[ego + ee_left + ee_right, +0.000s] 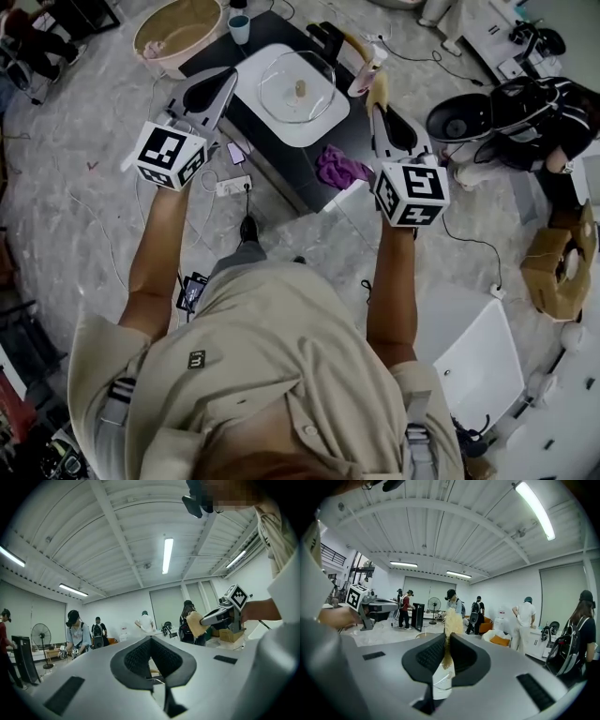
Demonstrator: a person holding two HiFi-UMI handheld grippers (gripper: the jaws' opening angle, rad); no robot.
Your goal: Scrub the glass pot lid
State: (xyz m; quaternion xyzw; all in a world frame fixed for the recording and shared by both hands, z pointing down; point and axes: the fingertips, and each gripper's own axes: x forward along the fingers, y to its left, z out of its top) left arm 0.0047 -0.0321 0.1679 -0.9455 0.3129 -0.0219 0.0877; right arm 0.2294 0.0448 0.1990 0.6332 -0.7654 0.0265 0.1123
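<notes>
In the head view the glass pot lid lies knob up on a white tray on the dark table, far from the person and between the two grippers, touched by neither. The left gripper is held over the table's left edge, and the right gripper over its right side with a yellowish sponge sticking out past its tips. A purple cloth lies at the near right of the table, and a beige basin stands on the floor at the far left. In the left gripper view the left gripper has its jaws closed together with nothing between them; the right gripper and its sponge show at the right. In the right gripper view the right gripper is clamped on the sponge, which stands pinched between the pads.
</notes>
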